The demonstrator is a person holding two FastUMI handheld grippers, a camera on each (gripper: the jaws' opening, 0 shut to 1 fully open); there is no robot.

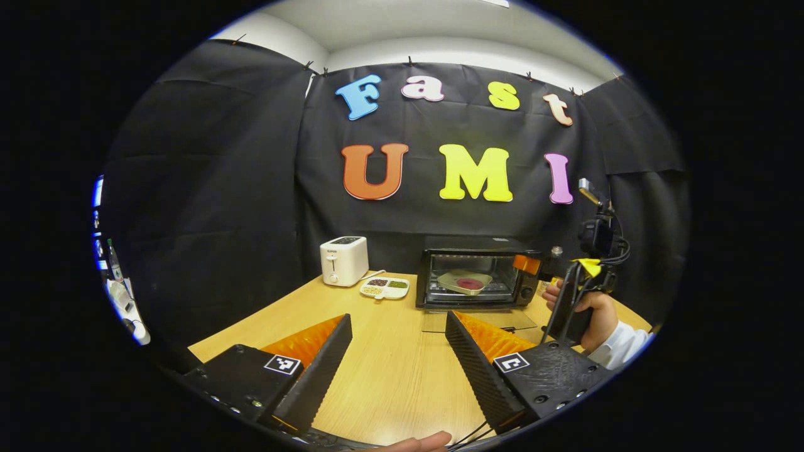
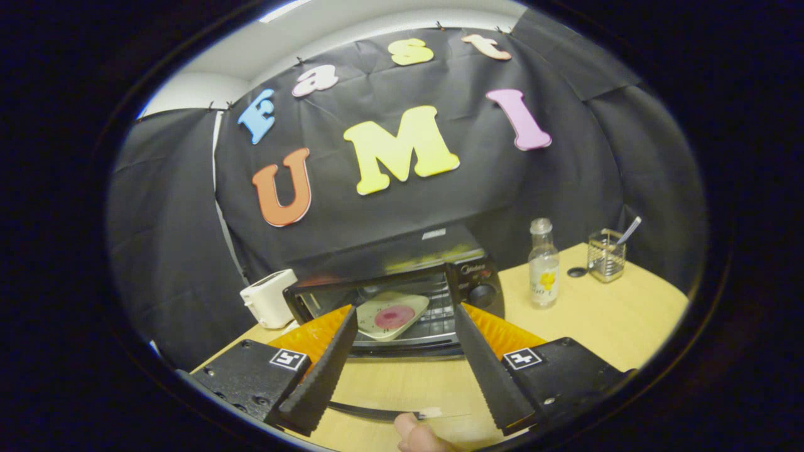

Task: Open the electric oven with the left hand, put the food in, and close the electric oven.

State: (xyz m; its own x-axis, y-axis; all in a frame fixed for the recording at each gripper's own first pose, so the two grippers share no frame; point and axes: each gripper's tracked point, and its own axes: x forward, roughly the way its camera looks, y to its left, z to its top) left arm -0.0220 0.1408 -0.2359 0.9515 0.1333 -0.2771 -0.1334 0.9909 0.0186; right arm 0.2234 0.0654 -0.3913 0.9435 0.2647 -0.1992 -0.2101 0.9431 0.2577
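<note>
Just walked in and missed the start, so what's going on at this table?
A person holds a gripper in each hand at a wooden table. The oven stands with its glass door folded down flat, and a plate of food already sits on the rack inside. The right gripper is open, facing the oven mouth. The left gripper is open too, farther back. The door has not been closed yet.

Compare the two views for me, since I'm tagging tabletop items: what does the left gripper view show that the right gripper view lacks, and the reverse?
Left gripper view alone: a divided snack dish beside the toaster, and the right gripper held in a hand. Right gripper view alone: a glass bottle, a dark cap and a wire holder. Both: the open oven with the plate of food inside.
</note>
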